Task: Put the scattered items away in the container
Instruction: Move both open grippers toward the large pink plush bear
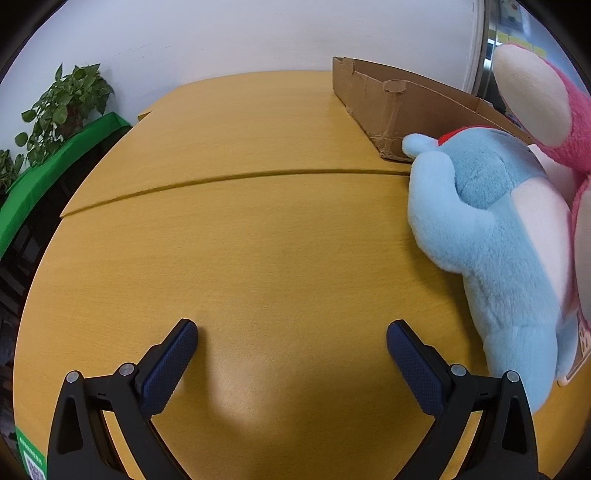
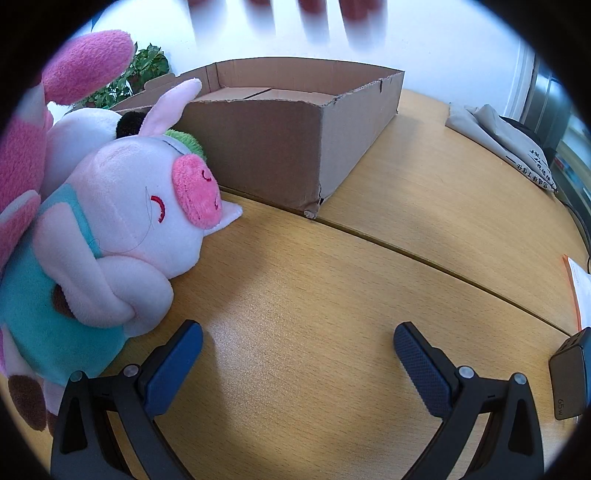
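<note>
A low cardboard box (image 2: pixel 280 147) stands on the wooden table (image 2: pixel 332 295); its side wall (image 1: pixel 384 107) also shows in the left wrist view. A light blue plush (image 1: pixel 495 236) lies to the right of my left gripper (image 1: pixel 291 332), with a pink plush (image 1: pixel 546 110) behind it. My left gripper is open over bare table. In the right wrist view a pink pig plush in teal clothes (image 2: pixel 122 229) lies left of my right gripper (image 2: pixel 297 332), close to its left finger. The same pink plush (image 2: pixel 74 70) and a white plush (image 2: pixel 85 129) sit behind it. My right gripper is open and holds nothing.
A green plant (image 1: pixel 62 110) and a green-covered bench (image 1: pixel 55 177) stand beyond the table's left edge. At right lie a folded grey cloth bag (image 2: pixel 509 144), a dark charger block (image 2: pixel 570 380) and paper (image 2: pixel 580 291). Blurred fingers (image 2: pixel 317 18) show at the top.
</note>
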Demonstrator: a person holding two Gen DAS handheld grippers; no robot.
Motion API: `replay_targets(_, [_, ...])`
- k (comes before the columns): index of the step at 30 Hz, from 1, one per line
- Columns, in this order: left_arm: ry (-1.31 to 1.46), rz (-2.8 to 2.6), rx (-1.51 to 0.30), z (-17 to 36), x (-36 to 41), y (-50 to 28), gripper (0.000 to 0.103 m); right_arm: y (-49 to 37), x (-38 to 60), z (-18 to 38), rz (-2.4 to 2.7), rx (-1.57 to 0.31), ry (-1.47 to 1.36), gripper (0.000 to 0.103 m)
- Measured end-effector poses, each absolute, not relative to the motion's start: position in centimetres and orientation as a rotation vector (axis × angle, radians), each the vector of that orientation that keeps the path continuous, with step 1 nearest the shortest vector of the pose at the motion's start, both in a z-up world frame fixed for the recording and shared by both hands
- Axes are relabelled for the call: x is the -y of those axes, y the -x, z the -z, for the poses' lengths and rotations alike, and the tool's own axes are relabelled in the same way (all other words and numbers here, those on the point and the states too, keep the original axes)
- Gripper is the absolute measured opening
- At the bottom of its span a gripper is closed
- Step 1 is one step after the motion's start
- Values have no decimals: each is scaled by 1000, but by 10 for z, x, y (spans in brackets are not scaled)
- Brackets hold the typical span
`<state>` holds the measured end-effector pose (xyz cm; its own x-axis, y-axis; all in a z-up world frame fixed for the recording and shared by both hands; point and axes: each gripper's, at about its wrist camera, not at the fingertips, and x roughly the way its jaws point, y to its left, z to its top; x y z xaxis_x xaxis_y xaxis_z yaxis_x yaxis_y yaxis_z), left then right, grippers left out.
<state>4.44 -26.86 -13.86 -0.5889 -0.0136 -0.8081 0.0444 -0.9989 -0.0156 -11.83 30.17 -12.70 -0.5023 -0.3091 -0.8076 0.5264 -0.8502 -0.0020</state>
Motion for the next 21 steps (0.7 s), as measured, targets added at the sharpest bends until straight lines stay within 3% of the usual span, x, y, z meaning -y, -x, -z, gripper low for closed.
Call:
replay_targets(8, [-1218,2803,-189,96,262,-92,103,119,-301,127,2343,-341,-1189,103])
replay_targets(15, [-1112,2804,-103,61,211,-107,103,119,-301,127,2343,-341,-1190,103])
replay_targets(21, [-1061,2700,-164,51,178,-128,103,120,-300,127,2345,-341,-1190,103])
